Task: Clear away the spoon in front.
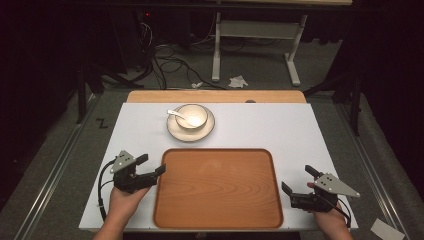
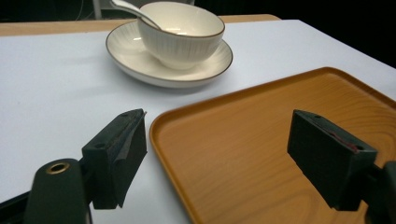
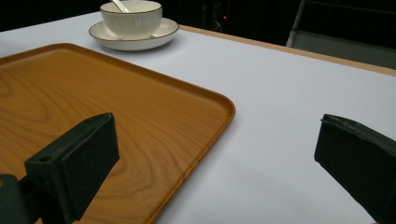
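Down at the near edge, a person's two hands are coming in over the table (image 1: 300, 125), each holding a gripper. The left hand (image 1: 125, 199) is holding the left gripper (image 1: 151, 166) just beside the tray's left rim, its jaws standing wide apart and gripping nothing; in the left gripper view one jaw is hanging over the white tabletop and the other over the tray (image 2: 261, 154), so the rim is lying between them. The right hand (image 1: 330, 216) is holding the right gripper (image 1: 299, 180) just off the tray's right side, likewise spread open and empty; in the right gripper view one jaw is sitting over the wood grain, the other over bare white surface.

Between the two grippers the tray (image 1: 218, 189) is lying flat, wooden and bare.

Farther off, just past the tray's far rim, a saucer (image 1: 205, 131) is resting on the white top with a bowl (image 1: 191, 116) sitting on it. A spoon (image 1: 179, 114) is leaning in the bowl, its handle sticking out over the left rim.

Beyond the table, cables (image 1: 170, 60) are trailing across the floor.
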Demonstrator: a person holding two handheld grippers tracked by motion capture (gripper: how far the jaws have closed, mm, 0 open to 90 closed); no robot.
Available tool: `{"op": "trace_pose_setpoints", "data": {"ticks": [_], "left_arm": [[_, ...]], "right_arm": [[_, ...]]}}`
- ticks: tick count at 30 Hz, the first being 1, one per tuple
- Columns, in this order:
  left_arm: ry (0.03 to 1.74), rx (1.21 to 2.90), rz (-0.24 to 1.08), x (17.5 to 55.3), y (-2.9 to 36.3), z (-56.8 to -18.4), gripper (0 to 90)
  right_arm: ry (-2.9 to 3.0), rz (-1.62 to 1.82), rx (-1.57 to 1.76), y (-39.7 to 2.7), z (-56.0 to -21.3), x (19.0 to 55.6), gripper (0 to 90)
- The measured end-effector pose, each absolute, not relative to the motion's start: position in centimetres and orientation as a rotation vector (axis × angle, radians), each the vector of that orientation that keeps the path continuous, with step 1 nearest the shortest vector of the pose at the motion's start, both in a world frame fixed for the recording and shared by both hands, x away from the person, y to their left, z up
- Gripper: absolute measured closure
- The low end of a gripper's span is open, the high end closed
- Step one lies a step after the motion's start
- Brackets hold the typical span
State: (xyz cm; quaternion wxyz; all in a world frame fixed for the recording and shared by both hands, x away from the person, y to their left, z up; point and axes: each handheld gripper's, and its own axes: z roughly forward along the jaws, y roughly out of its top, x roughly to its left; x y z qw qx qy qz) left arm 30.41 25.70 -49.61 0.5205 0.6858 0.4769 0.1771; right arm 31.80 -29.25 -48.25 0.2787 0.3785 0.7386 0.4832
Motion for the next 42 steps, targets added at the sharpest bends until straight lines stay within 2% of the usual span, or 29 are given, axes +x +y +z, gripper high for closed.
{"op": "trace_pose_setpoints", "data": {"ticks": [5, 15, 30, 42], "left_arm": [[1.136, 1.692, 0.449, 31.3, 25.1, -49.0, 20.7], [1.123, 1.683, 0.465, 33.3, 24.0, -47.7, 23.4], [1.144, 1.67, 0.472, 38.0, 22.3, -46.1, 26.6], [1.179, 1.71, 0.488, 42.1, 21.7, -46.3, 30.6]], "right_arm": [[1.983, 1.301, 1.009, -29.2, -48.2, 31.7, 1.1], [1.979, 1.307, 1.01, -29.5, -48.1, 31.6, 1.1], [1.987, 1.316, 0.984, -29.6, -48.1, 31.6, 1.1], [1.99, 1.318, 0.989, -29.6, -48.2, 31.6, 1.1]]}}
